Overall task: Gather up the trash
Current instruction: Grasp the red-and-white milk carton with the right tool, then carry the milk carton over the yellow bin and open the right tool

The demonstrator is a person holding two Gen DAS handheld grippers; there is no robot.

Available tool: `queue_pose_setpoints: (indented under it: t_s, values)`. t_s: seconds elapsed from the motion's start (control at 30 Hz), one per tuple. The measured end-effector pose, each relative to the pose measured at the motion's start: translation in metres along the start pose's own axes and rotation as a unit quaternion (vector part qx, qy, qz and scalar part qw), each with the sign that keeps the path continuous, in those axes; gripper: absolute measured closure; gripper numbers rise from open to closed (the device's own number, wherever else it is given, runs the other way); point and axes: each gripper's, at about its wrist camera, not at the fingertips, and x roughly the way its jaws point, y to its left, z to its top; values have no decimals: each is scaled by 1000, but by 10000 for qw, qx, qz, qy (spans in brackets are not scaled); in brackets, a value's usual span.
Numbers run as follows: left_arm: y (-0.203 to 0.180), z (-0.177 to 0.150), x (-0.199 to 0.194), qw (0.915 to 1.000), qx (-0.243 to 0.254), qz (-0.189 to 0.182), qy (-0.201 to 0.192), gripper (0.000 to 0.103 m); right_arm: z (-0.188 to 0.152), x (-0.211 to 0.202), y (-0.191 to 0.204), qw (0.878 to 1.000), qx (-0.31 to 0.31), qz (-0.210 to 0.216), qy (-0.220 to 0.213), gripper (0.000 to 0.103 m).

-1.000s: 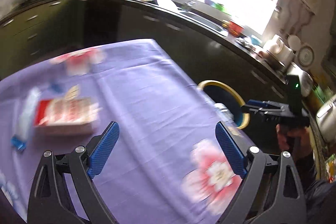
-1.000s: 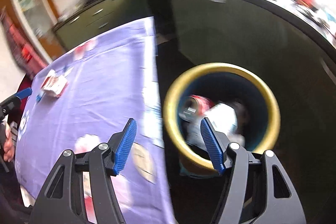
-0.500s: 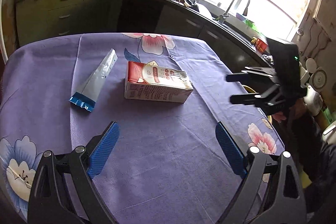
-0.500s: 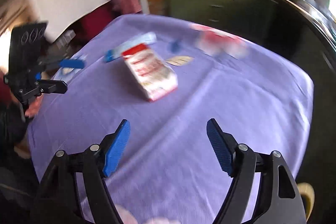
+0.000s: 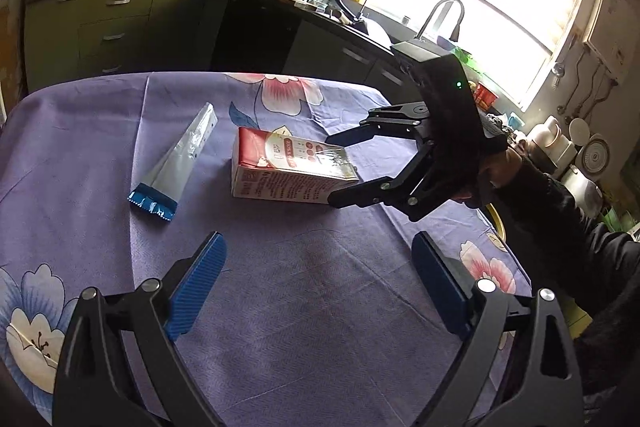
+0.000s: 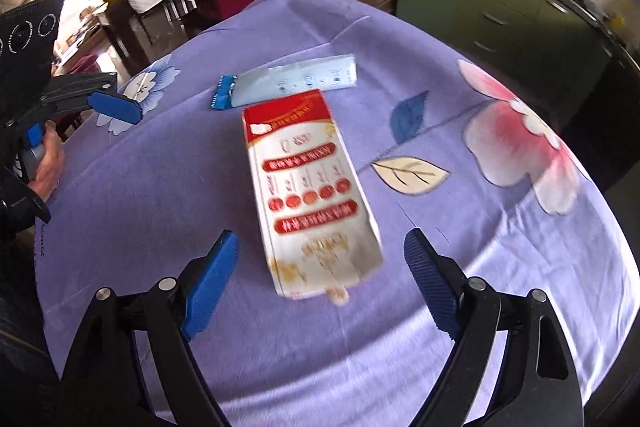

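Note:
A red and white carton (image 5: 292, 167) (image 6: 312, 203) lies flat on the purple flowered tablecloth (image 5: 320, 307). Just left of it lies a silver wrapper with a blue end (image 5: 180, 159) (image 6: 292, 83). My right gripper (image 5: 330, 169) (image 6: 320, 247) points steeply down at the carton's near end. Its jaws are opening, and the carton's end sits between the fingers without either pad pressing on it. My left gripper (image 5: 318, 241) (image 6: 76, 115) hovers open over bare cloth in front of the carton, with nothing between its fingers.
The yellow rim of a bin (image 5: 497, 223) shows past the table's right edge, behind the person's dark sleeve (image 5: 568, 227). Green kitchen cabinets (image 5: 116, 23) and a sink counter under a bright window stand beyond the table.
My right gripper swung from above the yellow-rimmed bin back over the table, rolled, and came down at the carton with its jaws wider. My left gripper turned toward the carton, then held still.

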Motion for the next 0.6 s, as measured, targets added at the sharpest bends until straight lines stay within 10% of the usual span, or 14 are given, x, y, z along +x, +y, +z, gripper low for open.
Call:
queue_pose_setpoints:
  t_s: [0.6]
  values:
    - [0,0,1,9999,62,150,2,14,0,15,18,9998,101,-9,190,48]
